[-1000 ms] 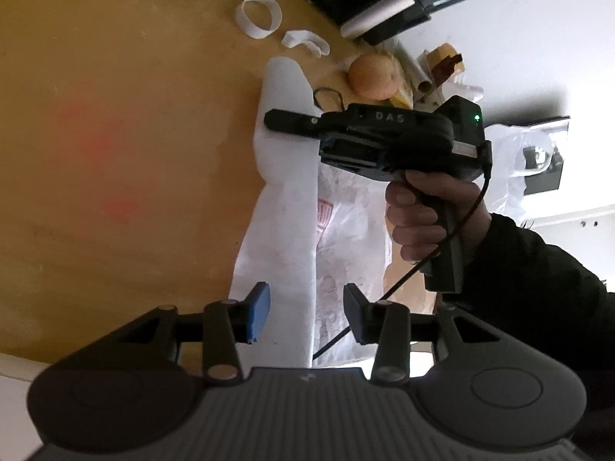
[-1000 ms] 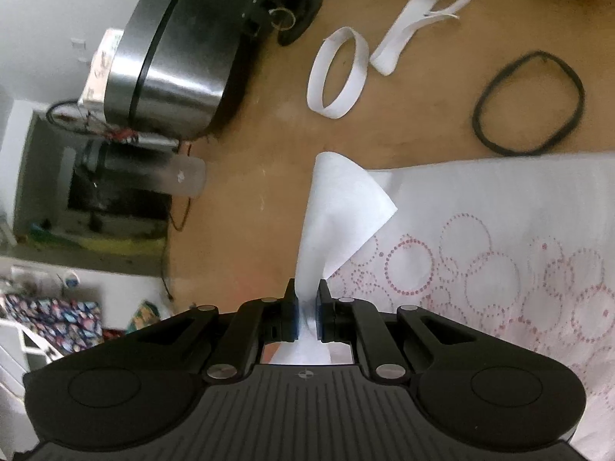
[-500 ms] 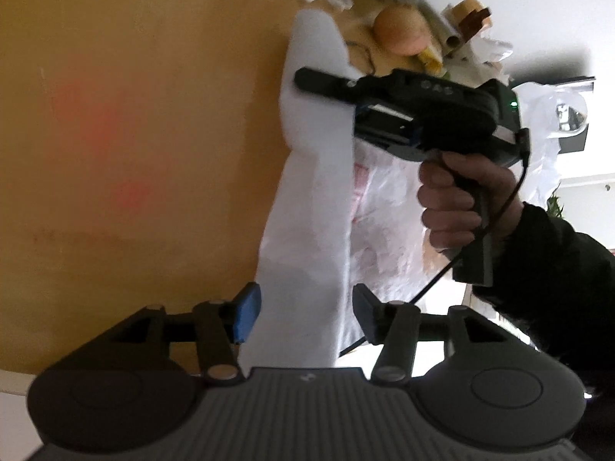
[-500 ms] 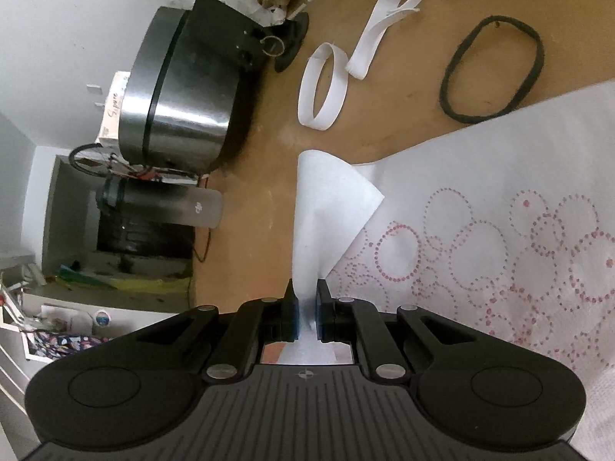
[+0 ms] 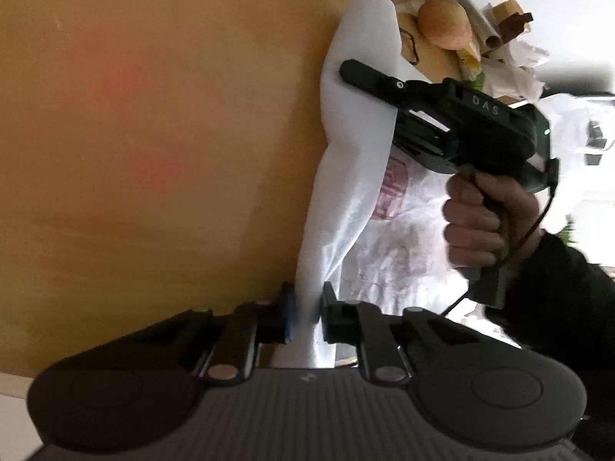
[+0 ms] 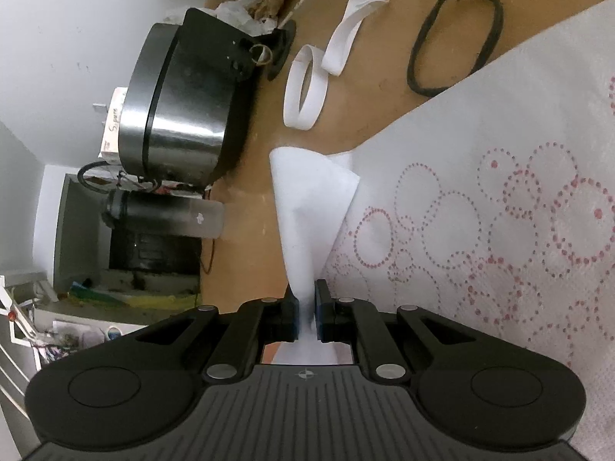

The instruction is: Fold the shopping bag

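Note:
The white shopping bag [image 6: 480, 230], printed with red dotted circles, lies spread on the wooden table [image 5: 153, 115]. My right gripper [image 6: 306, 292] is shut on one corner of the bag, and that corner [image 6: 311, 199] stands up in a twisted flap. In the left wrist view the bag [image 5: 346, 192] runs away from me as a long raised fold. My left gripper [image 5: 307, 296] is at the near end of that fold; its jaws are closing, with the pads pressing on the fabric between them. A hand [image 5: 476, 223] in a dark sleeve holds the right gripper over the bag's far part.
Beyond the bag lie a black elastic loop [image 6: 453, 38] and two white strips [image 6: 305, 88], [image 6: 357, 15]. A steel pot [image 6: 173, 107] and a dark bottle [image 6: 165, 215] stand at the table's left edge. A round fruit [image 5: 444, 23] sits among clutter at the far end.
My left gripper's jaws have come together on the bag's near fold, having stood wide open around it. Both grippers have sunk a little toward the table. The right grip is unchanged.

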Demonstrator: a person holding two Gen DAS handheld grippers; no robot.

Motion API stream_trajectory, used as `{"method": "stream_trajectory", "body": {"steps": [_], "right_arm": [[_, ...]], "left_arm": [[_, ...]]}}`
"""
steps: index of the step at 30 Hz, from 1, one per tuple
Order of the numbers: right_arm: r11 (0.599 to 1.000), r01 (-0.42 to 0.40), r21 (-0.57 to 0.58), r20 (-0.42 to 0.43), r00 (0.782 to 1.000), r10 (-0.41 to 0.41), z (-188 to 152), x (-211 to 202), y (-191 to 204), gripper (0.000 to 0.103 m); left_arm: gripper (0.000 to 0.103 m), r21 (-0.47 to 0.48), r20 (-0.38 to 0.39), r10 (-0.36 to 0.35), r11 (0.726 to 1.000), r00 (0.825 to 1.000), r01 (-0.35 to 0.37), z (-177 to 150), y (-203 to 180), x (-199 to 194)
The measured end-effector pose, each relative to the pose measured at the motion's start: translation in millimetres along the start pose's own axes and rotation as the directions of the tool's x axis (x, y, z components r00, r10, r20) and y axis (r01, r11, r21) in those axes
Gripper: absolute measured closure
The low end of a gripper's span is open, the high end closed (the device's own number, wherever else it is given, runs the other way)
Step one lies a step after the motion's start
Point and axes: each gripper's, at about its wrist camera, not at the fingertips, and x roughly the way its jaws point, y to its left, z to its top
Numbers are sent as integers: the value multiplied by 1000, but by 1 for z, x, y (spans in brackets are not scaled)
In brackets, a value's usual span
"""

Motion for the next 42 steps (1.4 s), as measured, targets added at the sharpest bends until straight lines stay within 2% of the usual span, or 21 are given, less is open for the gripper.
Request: {"method": "stream_trajectory", "body": {"steps": [2,6,7,11,13,14,22,24,25,26,29,31,34,38,40,42], "right_arm": [[1000,16,-18,-13,1000,-16,2,1,4,93],[996,65,-68,-48,997,-68,8,3,17,92],[993,85,-87,-63,994,-90,10,4,23,89],[985,121,-125,-73,989,-131,17,3,36,67],[980,141,-139,-66,986,-151,21,0,44,59],[978,150,-145,-59,985,-160,22,-1,46,59],[941,268,-205,44,963,-265,32,-12,64,59],[941,267,-210,51,964,-262,34,-10,63,67],[948,250,-198,52,968,-245,36,-8,59,85],[952,239,-189,52,971,-233,37,-7,57,94],[954,242,-178,46,970,-237,40,-2,49,94],[942,279,-187,40,960,-276,42,3,43,93],[940,281,-195,29,959,-281,44,6,41,89],[927,292,-234,21,955,-295,47,3,53,65],[918,301,-260,24,952,-305,47,0,62,57],[913,303,-273,29,951,-307,47,-5,67,55]], "left_arm": [[92,27,17,59,998,998,-59,-3,-11,-1],[92,58,44,133,989,990,-136,-9,-26,-1],[92,59,49,147,987,988,-150,-10,-27,-1],[92,34,53,158,987,986,-160,-12,-23,-3],[92,33,55,160,986,986,-162,-13,-22,-3],[92,34,56,163,986,985,-165,-13,-22,-4],[92,45,62,176,983,982,-179,-12,-30,-2],[92,50,64,180,982,982,-183,-12,-33,-1],[92,64,68,192,978,979,-196,-13,-36,-1],[92,72,71,200,976,977,-205,-14,-39,1],[92,128,98,254,956,962,-265,-18,-53,4],[92,150,112,280,944,953,-295,-20,-59,6],[92,152,120,303,935,945,-319,-23,-62,8],[92,134,116,302,939,946,-316,-22,-61,7],[92,128,114,298,942,948,-311,-22,-60,7],[92,125,113,297,943,948,-310,-22,-60,6]]}}
